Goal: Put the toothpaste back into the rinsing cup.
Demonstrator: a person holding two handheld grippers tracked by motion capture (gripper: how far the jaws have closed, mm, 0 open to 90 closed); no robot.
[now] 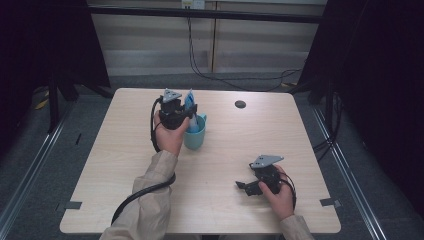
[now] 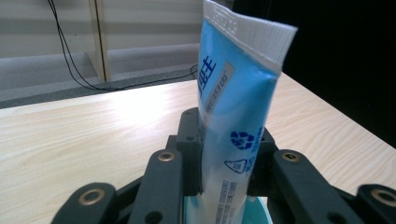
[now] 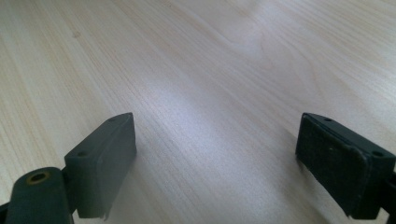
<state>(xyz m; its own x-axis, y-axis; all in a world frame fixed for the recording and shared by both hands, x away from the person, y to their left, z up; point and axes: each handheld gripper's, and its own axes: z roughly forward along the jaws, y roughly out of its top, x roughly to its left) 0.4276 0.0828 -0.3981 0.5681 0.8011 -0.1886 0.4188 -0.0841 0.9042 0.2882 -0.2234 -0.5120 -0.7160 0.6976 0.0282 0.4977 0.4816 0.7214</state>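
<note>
Here your left tongs [image 2: 224,154] clamp a blue toothpaste tube [image 2: 233,107], upright, its lower end inside the teal cup [image 1: 195,136] on the desk [image 1: 225,150]. Its print shows a recycling mark and blue characters, too partial to read. Your right tongs [image 3: 215,158] gape wide, empty, low over bare wood.
</note>
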